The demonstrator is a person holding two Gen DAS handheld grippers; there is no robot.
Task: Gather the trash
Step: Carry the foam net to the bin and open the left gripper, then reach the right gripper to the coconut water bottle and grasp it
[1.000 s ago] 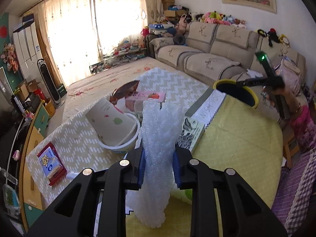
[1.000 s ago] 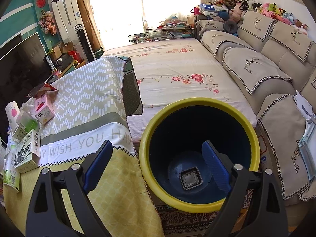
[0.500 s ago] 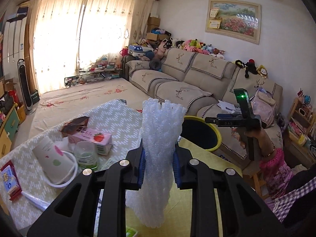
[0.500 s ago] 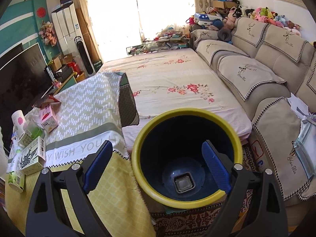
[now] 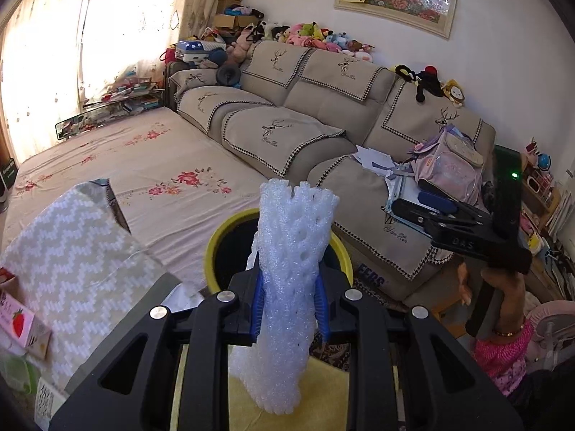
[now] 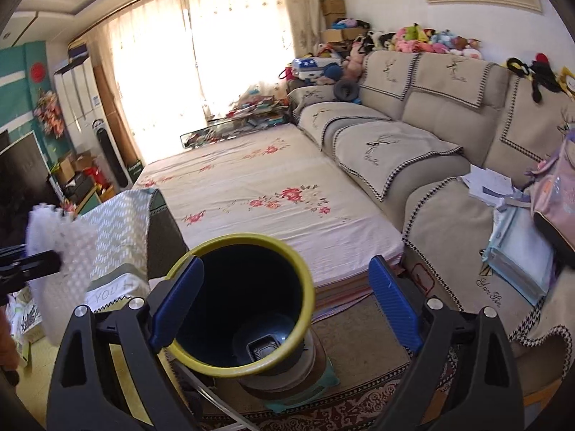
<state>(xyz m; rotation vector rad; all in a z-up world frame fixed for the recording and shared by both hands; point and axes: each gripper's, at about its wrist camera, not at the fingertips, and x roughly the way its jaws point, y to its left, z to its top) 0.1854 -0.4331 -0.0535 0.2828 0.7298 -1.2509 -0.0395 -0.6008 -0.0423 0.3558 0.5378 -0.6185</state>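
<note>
Foam sleeve [image 5: 287, 273] is clamped upright in my left hand-held gripper [image 5: 288, 305], blue pads pressed into its middle, top and bottom ends sticking out free. In the left wrist view it sits in front of the yellow-rimmed bin [image 5: 219, 248], with the bin mouth showing behind it. From the right wrist view the foam [image 6: 57, 262] is at the far left edge, beside the bin [image 6: 244, 309] and above the patterned cloth on the worktop [image 6: 118, 237], so my read is it's near the rim but not over the opening yet.

Right hand-held gripper [image 6: 284, 298] is spread wide with nothing in it, framing the bin. One small dark tray already lies at the bottom of the bin.

Next step as I judge it: carry the foam over the opening, then let go.

Risks:
- Letting go early. The foam is light and tall; if it drops from beside the rim it lands on the worktop or floor.
- The long lower end could catch the yellow rim on the way across and bend or twist in the pads.
- Foam is squashy, so it may cling to the pads and tip sideways when they part.
- Right hand-held gripper hangs close over the bin; the two could knock together if both crowd the opening.

More rubbish, a pink carton [image 5: 18, 323] among it, waits on the worktop.
</note>
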